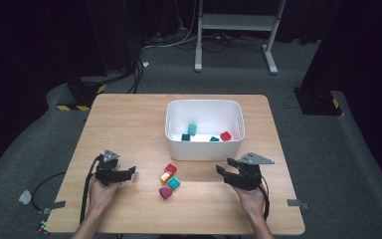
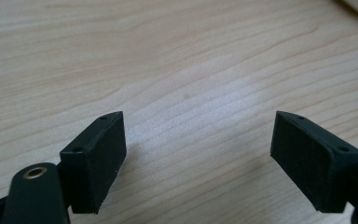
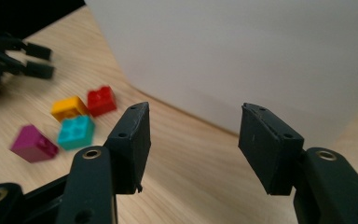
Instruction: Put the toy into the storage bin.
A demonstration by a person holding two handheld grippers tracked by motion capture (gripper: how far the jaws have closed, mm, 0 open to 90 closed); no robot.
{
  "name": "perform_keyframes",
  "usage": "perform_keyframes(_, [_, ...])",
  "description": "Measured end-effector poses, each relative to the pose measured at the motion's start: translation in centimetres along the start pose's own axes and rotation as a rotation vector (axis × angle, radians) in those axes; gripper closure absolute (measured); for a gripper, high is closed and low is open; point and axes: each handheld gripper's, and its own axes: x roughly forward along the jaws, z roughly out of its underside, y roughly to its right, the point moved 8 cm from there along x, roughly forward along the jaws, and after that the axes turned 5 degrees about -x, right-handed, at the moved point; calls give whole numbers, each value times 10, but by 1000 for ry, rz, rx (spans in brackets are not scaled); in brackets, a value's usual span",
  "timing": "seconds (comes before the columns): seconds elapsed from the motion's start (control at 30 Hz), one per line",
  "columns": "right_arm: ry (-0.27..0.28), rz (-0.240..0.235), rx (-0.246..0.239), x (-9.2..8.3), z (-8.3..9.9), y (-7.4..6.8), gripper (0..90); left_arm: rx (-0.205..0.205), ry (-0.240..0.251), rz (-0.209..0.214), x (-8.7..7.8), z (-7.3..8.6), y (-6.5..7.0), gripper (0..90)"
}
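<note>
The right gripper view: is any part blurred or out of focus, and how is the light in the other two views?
Right gripper view: the purple brick and the far left gripper are smeared, the jaws sharp. High view: the table is lit, the surrounding floor dark, with a bright patch before the white bin. Left gripper view: a pale sheen lies on the wood between the open jaws.

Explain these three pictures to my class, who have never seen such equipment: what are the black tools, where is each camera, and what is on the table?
A person holds a black two-jaw gripper in each hand: left gripper, right gripper. One camera looks down from above; one rides on each gripper. On the wooden table stands a white plastic bin holding a few small toy bricks. In front of it lie a red brick, yellow brick, teal brick and magenta brick. Both grippers are open and empty.
</note>
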Motion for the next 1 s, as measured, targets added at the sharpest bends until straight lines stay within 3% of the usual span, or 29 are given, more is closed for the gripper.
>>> perform_keyframes(0.23, [-82,97,-28,19,26,15,428,20,28,61,-14,-2,16,151])
perform_keyframes(0.5, [-103,135,-22,27,32,24,416,52,54,149,-30,-2,42,154])
perform_keyframes(0.67, [-115,158,-11,33,35,29,404,99,46,175,-29,3,61,167])
perform_keyframes(0.83, [-172,177,-14,43,44,31,363,150,48,206,-28,5,80,200])
perform_keyframes(1.0, [-175,191,-19,44,43,33,361,181,55,246,-25,2,95,247])
